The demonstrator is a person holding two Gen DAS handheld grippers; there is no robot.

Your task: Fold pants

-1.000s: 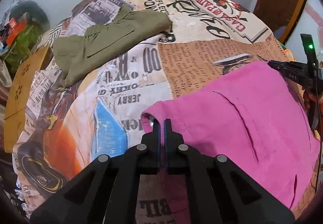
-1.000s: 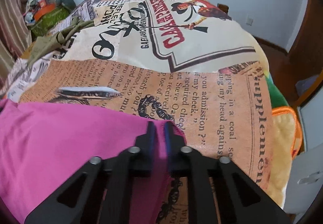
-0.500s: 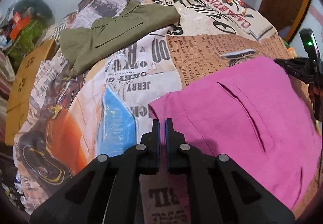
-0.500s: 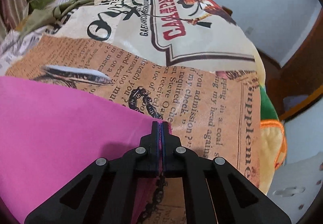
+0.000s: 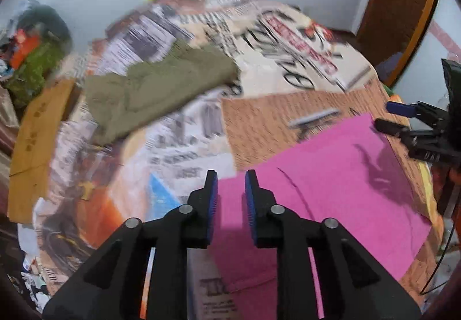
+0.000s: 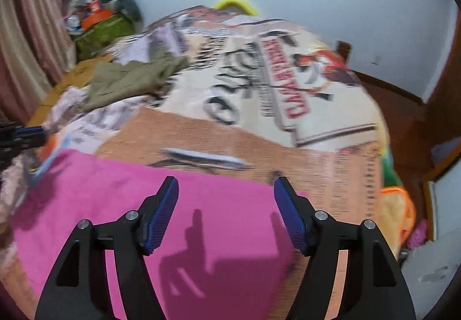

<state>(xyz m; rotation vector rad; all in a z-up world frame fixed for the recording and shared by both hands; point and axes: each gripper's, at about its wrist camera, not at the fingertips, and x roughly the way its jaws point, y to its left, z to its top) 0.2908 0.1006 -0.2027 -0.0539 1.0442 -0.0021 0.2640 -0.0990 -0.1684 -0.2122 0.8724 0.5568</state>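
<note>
The pink pants (image 5: 331, 176) lie folded and flat on the newspaper-print bedspread (image 5: 259, 118). My left gripper (image 5: 230, 176) hovers above their left corner; its jaws are opening, a narrow gap shows, and no cloth is pinched. In the right wrist view my right gripper (image 6: 225, 180) hangs over the far edge of the pink pants (image 6: 115, 199). Its jaws are opening wide with nothing between the pads, and its shadow falls on the cloth. Each gripper shows in the other's view: the right gripper (image 5: 384, 116) at the right edge, the left gripper (image 6: 37, 134) at the left edge.
Olive-green pants (image 5: 155, 89) lie folded at the bed's back left. A cardboard sheet (image 5: 31, 147) and a cluttered pile (image 5: 34, 60) stand left of the bed. A yellow-orange blanket (image 6: 394, 204) hangs off the right side, with a wooden door (image 5: 397, 3) behind.
Both grippers were shut on corners of the pink pants; both have let go, parted their jaws and risen. The pants now lie flat on the bed.
</note>
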